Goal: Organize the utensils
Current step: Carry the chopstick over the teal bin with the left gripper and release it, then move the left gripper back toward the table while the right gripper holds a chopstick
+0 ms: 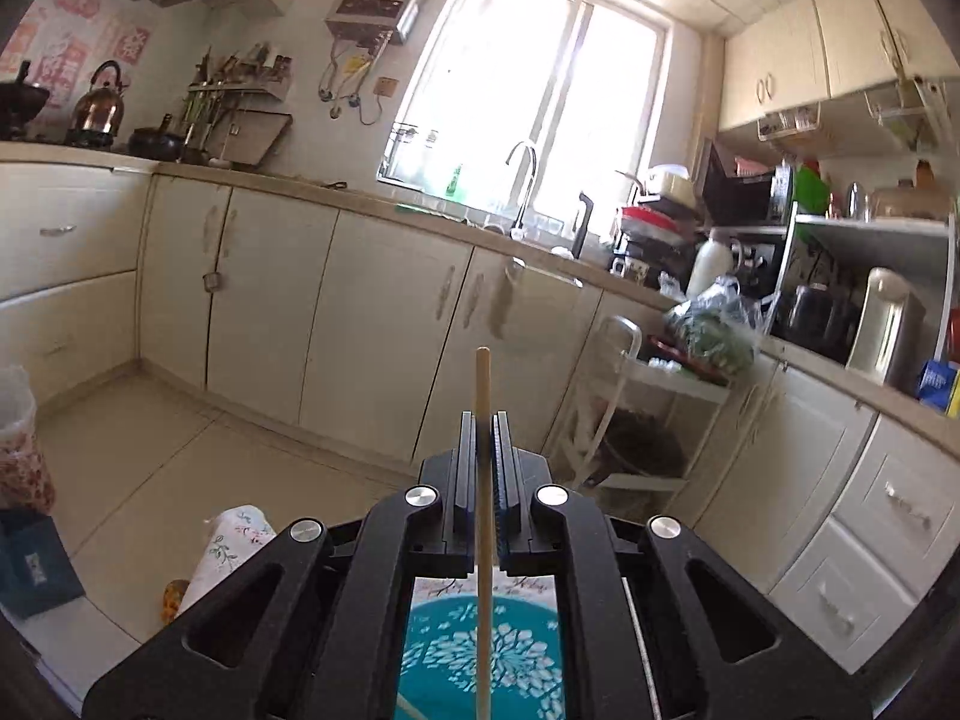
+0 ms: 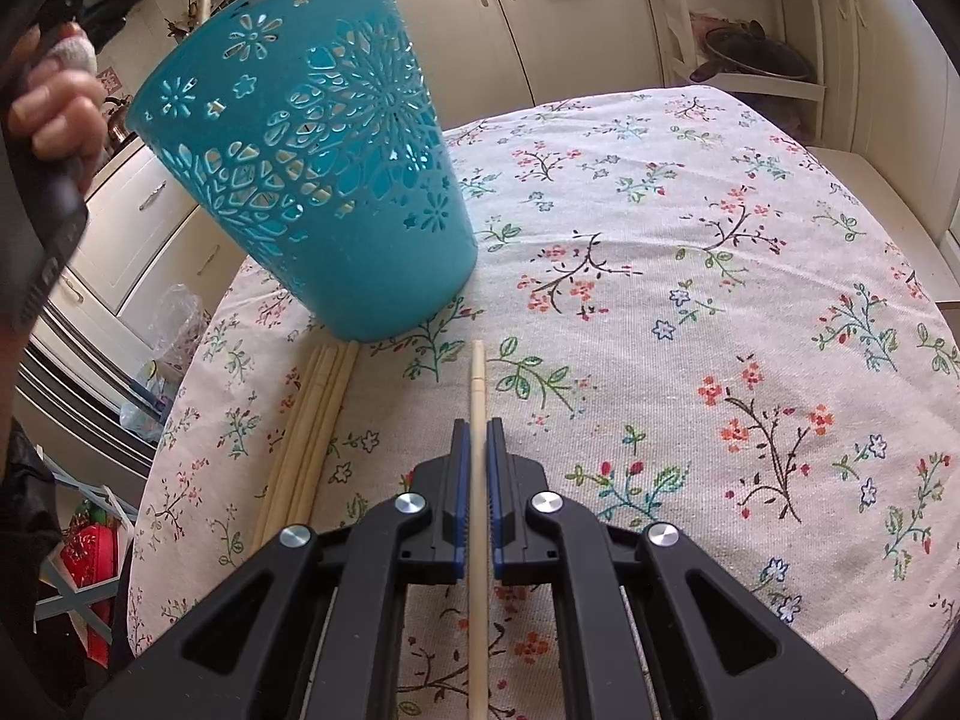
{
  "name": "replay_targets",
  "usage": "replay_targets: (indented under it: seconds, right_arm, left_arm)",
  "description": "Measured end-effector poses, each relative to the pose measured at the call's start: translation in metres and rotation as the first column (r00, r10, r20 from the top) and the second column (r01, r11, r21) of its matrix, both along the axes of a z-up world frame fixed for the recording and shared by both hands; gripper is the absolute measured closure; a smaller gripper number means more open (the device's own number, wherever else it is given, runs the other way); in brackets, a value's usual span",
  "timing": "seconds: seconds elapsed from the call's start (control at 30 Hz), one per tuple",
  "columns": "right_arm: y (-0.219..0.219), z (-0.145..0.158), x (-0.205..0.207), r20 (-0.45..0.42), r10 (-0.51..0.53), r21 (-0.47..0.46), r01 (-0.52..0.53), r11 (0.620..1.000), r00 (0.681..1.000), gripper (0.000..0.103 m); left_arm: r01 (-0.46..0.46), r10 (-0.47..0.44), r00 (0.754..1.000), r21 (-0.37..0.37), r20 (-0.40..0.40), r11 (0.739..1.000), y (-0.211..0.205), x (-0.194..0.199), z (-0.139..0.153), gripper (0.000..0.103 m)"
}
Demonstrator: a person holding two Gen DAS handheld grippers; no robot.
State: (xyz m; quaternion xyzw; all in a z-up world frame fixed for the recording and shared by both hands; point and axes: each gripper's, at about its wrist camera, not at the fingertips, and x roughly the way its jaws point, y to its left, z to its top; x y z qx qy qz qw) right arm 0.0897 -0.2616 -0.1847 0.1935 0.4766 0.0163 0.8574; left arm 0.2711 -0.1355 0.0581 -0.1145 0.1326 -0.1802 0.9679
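Underneath everything, the desk wears a cloth printed with small flowers. A teal basket with cut-out flower patterns stands on it at the far left. The right tongs are clamped narrow on one chopstick just above the cloth; beside it to the left, a bundle of chopsticks lies in front of the basket. The left tongs are likewise clamped on a single chopstick, raised over the basket.
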Motion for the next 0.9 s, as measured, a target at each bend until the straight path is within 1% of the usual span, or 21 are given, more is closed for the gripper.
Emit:
replay_targets:
  seconds: [0.1, 0.2, 0.27, 0.3, 0.33, 0.37, 0.43, 0.53, 0.57, 0.6, 0.63, 0.7, 0.73, 0.8, 0.9]
  right_arm:
    - [-0.001, 0.000, 0.001, 0.000, 0.001, 0.005, -0.001, 1.000, 1.000, 0.097]
    - [-0.001, 0.000, 0.000, 0.000, 0.002, 0.004, -0.002, 1.000, 1.000, 0.097]
    - [-0.001, 0.000, 0.000, 0.000, 0.001, 0.005, -0.001, 1.000, 1.000, 0.097]
    - [0.000, 0.000, 0.000, 0.000, 0.001, 0.004, -0.001, 1.000, 1.000, 0.097]
    - [-0.001, 0.000, 0.000, 0.000, 0.002, 0.003, -0.002, 1.000, 1.000, 0.097]
    - [-0.001, 0.000, 0.000, 0.001, 0.004, 0.002, -0.004, 1.000, 1.000, 0.096]
    - [-0.001, 0.000, 0.000, 0.001, 0.007, 0.005, -0.007, 1.000, 1.000, 0.096]
    - [-0.001, 0.000, 0.001, -0.001, 0.014, 0.004, -0.014, 1.000, 1.000, 0.096]
    - [-0.001, 0.000, 0.000, -0.001, 0.016, 0.001, -0.016, 1.000, 1.000, 0.096]
    - [0.000, 0.000, 0.000, -0.002, 0.021, -0.007, -0.021, 1.000, 1.000, 0.096]
    - [0.002, 0.000, 0.000, -0.002, 0.026, -0.017, -0.026, 1.000, 1.000, 0.096]
    - [0.009, 0.002, 0.002, -0.004, 0.046, -0.075, -0.046, 0.996, 0.999, 0.098]
    - [0.012, 0.003, 0.002, -0.004, 0.053, -0.094, -0.053, 0.994, 0.999, 0.098]
    - [0.013, 0.004, 0.002, -0.003, 0.054, -0.104, -0.054, 0.993, 0.999, 0.098]
    - [0.011, 0.005, 0.001, -0.018, 0.057, -0.099, -0.058, 0.993, 0.998, 0.097]
  left_arm:
    - [0.004, -0.004, 1.000, 0.073, -0.001, 0.997, -0.009, -0.004, -0.010, 0.098]
    - [0.022, -0.019, 1.000, 0.110, -0.024, 0.994, -0.009, -0.004, -0.016, 0.098]
    - [0.048, -0.041, 0.998, 0.139, -0.055, 0.989, -0.008, -0.005, -0.018, 0.096]
    - [0.053, -0.044, 0.997, 0.149, -0.064, 0.987, -0.006, -0.006, -0.017, 0.091]
    - [0.054, -0.044, 0.997, 0.155, -0.067, 0.986, 0.000, -0.009, -0.016, 0.082]
    - [0.050, -0.040, 0.997, 0.154, -0.063, 0.987, 0.005, -0.013, -0.014, 0.076]
    - [0.010, -0.004, 0.999, 0.134, -0.045, 0.991, 0.026, -0.025, -0.008, 0.056]
    - [-0.050, 0.053, 0.998, 0.078, -0.034, 0.996, 0.066, -0.046, -0.004, 0.044]
    - [-0.070, 0.073, 0.997, 0.068, -0.037, 0.995, 0.077, -0.051, -0.005, 0.041]
    - [-0.095, 0.098, 0.994, 0.061, -0.048, 0.994, 0.090, -0.056, -0.010, 0.035]
    - [-0.119, 0.124, 0.989, 0.065, -0.077, 0.991, 0.103, -0.062, -0.022, 0.029]
    - [-0.123, 0.135, 0.978, 0.086, -0.156, 0.989, 0.116, -0.063, -0.046, 0.026]
    - [-0.115, 0.137, 0.961, 0.102, -0.239, 0.988, 0.122, -0.061, -0.070, 0.026]
    - [-0.083, 0.121, 0.931, 0.123, -0.343, 0.989, 0.124, -0.056, -0.101, 0.026]
    - [-0.030, 0.111, 0.886, 0.182, -0.450, 0.983, 0.115, -0.052, -0.144, 0.026]
